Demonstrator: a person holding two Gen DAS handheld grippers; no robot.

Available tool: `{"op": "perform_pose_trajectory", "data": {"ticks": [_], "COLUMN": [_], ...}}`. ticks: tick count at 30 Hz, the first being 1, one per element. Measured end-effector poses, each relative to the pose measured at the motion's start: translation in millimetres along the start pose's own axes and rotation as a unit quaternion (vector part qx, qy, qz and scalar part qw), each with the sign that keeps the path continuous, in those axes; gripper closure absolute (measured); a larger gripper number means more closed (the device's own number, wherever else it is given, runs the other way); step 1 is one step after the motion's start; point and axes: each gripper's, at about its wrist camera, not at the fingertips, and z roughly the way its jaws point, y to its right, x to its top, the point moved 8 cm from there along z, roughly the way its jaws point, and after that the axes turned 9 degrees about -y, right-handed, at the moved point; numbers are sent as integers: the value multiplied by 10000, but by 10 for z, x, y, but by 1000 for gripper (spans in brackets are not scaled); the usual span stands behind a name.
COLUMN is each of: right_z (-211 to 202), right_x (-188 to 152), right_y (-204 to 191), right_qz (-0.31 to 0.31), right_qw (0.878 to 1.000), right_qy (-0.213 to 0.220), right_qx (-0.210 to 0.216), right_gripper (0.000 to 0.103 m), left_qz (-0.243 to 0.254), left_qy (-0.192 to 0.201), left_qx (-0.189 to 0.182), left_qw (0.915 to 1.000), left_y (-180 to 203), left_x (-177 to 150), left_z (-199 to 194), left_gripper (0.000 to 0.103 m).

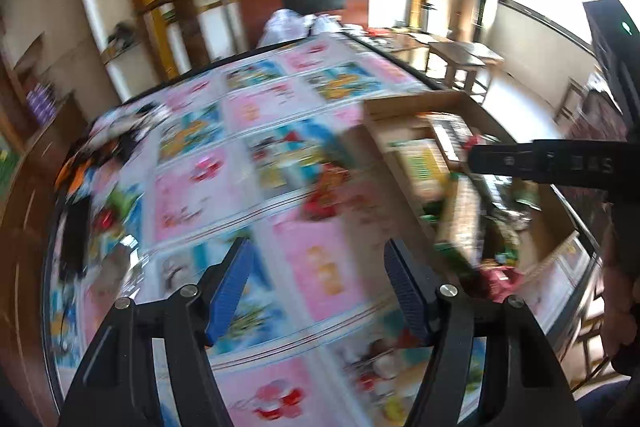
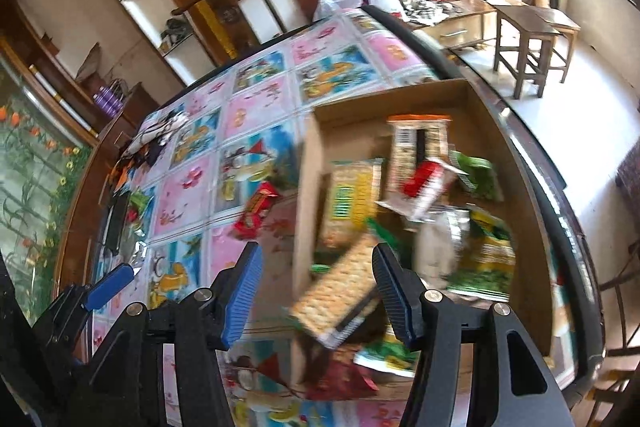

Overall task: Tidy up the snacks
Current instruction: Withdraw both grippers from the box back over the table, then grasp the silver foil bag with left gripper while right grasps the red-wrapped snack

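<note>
Below, your left tongs (image 1: 316, 291) and right tongs (image 2: 316, 295) stand half parted, gripping nothing. Snack packets fill the brown cardboard box (image 2: 508, 163) on the cartoon-print surface (image 2: 260, 103); blur leaves their labels unreadable.

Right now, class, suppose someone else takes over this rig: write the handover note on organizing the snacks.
Left hand-held gripper: open, nothing between its pads, above the patterned tablecloth.
Right hand-held gripper: open, holding nothing, over the near edge of the cardboard box.
Done: several snack packets lie in the box, among them a cracker pack, a yellow-green pack and green bags.
Left: a red snack packet still lies on the cloth just outside the box; a dark red packet sits by the box's near end. The frames are blurred.
</note>
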Motion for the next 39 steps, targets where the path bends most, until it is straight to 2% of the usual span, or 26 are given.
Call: {"op": "perform_pose_trajectory", "data": {"ticks": [6, 12, 15, 19, 21, 22, 23, 24, 27, 28, 33, 35, 36, 39], "right_z": [283, 857, 1203, 1526, 1636, 1693, 1722, 1743, 1773, 1781, 1748, 1692, 1664, 1568], "right_x": [94, 273, 355, 427, 431, 425, 421, 420, 439, 428, 152, -24, -125, -321], "right_y": [-423, -711, -732, -718, -705, -702, -701, -709, -777, -804, -1025, -1075, -1101, -1088], "right_qz": [-184, -107, 114, 62, 121, 74, 45, 1, -375, -485, -1257, -1488, -1604, -1736], "right_qw": [9989, 9948, 9910, 9866, 9848, 9829, 9823, 9822, 9803, 9796, 9726, 9700, 9685, 9666], "right_qy": [-365, -996, -1334, -1546, -1631, -1687, -1689, -1655, -1513, -1490, -1469, -1434, -1438, -1488], "right_qx": [248, 196, -33, -522, -593, -732, -811, -889, -1211, -1255, -1290, -1277, -1249, -1157], "right_gripper": [39, 37, 37, 37, 38, 41, 50, 51, 70, 80, 83, 83, 83, 82], "left_qz": [-867, -1635, -1867, -2049, -2113, -2136, -2150, -2181, -2265, -2304, -2446, -2547, -2685, -3025], "left_qy": [-183, -474, -560, -621, -644, -662, -671, -678, -716, -735, -781, -875, -959, -1214], "left_qx": [303, 551, 633, 732, 766, 773, 780, 794, 779, 758, 622, 582, 546, 334], "left_qw": [9956, 9839, 9788, 9741, 9723, 9716, 9712, 9703, 9682, 9674, 9645, 9613, 9569, 9448], "left_y": [-763, -1434, -1659, -1891, -1982, -2019, -2049, -2090, -2150, -2170, -2190, -2209, -2239, -2297], "left_x": [-262, -675, -836, -989, -1046, -1069, -1077, -1092, -1094, -1081, -904, -816, -773, -707], "left_z": [30, 62, 52, 15, 3, 2, 2, 2, 22, 37, 134, 217, 285, 476], "left_gripper": [35, 35, 35, 35, 35, 35, 35, 35, 35, 35, 34, 27, 24, 23]}}
